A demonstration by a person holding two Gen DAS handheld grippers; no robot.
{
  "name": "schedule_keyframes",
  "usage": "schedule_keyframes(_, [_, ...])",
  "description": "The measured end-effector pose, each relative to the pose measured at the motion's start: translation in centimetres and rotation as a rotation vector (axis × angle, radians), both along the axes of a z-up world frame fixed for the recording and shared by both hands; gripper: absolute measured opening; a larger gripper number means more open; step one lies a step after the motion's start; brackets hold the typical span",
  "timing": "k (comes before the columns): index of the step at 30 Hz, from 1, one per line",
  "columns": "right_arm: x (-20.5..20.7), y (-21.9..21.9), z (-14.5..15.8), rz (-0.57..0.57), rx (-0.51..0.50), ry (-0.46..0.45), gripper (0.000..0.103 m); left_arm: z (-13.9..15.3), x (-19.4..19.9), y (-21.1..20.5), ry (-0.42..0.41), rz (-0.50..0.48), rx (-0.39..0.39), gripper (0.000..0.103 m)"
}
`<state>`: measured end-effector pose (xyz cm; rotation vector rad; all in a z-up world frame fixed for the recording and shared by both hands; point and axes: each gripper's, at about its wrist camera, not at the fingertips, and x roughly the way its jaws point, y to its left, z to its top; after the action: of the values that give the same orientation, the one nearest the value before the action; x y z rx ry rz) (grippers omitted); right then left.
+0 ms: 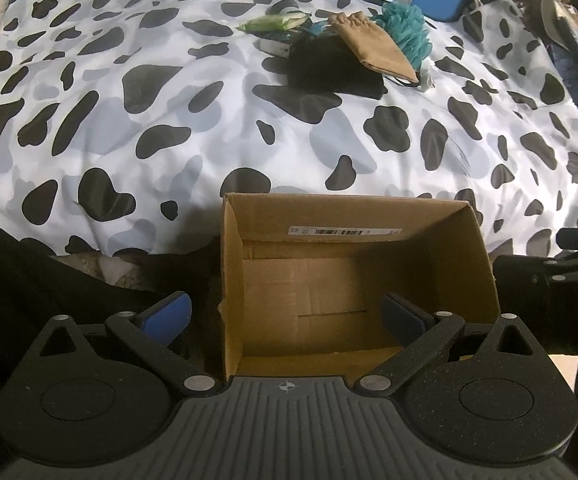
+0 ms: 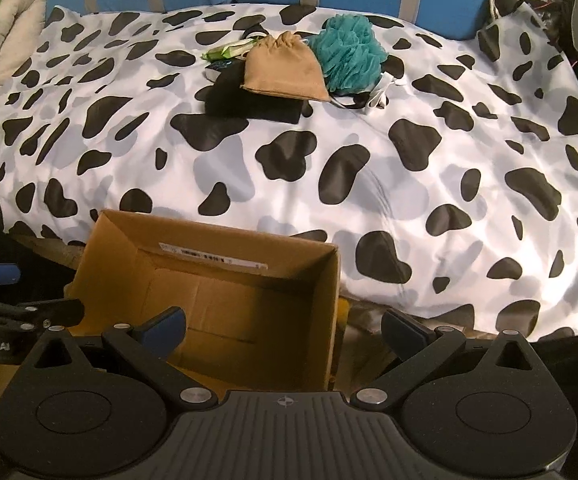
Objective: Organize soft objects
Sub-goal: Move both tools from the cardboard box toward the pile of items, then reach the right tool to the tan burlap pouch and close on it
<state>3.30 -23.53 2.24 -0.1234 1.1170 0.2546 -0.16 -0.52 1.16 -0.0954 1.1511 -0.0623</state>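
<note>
Two tools, left [image 1: 285, 316] and right [image 2: 285, 330], we find spread apart and holding nothing above the cardboard box [image 1: 465, 256]. We note the tan pouch [image 2: 283, 70], teal loofah [image 2: 349, 54] and black cloth [image 2: 249, 100] piled at the bed's [image 2: 409, 168] far side.

The open brown corrugated cardboard box [image 1: 465, 264] looks matt and creased, with a white paper label strip [image 1: 345, 231]. The cow-spotted cloth bedcover [image 2: 409, 184] is smooth and soft. A teal mesh bath sponge [image 2: 347, 54] looks frilly beside a matt tan fabric drawstring pouch [image 2: 283, 68].
</note>
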Motion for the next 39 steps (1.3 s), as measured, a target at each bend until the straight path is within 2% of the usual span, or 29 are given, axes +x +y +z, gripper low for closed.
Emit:
schedule_keyframes(13, [2.1, -2.0, 0.2, -0.052, 0.112, -0.052, 0.103, 0.7, 2.1, -1.4, 0.012, -0.072, -0.033, 0.103])
schedule_keyframes(20, [4.6, -2.2, -0.3, -0.021, 0.050, -0.096, 0.103, 0.8, 4.3, -1.2, 0.005, -0.079, -0.028, 0.103])
schedule_keyframes(27, [7.1, -2.6, -0.4, 0.013, -0.003, -0.166, 0.103, 0.8, 6.9, -1.0, -0.045, -0.094, 0.050, 0.103])
schedule_keyframes(31, [9.0, -3.0, -0.4, 0.015, 0.023, -0.180, 0.103, 0.6, 8.9, -0.2, -0.059, -0.072, 0.025, 0.103])
schedule_keyframes(36, [11.3, -2.7, -0.3, 0.043, 0.029, -0.202, 0.103, 0.5, 11.3, 0.2, -0.158, -0.063, 0.052, 0.103])
schedule_keyframes(39, [12.6, -2.5, -0.5, 0.057, 0.048, -0.213, 0.103, 0.2, 13.0, 0.0, -0.185, -0.085, 0.071, 0.103])
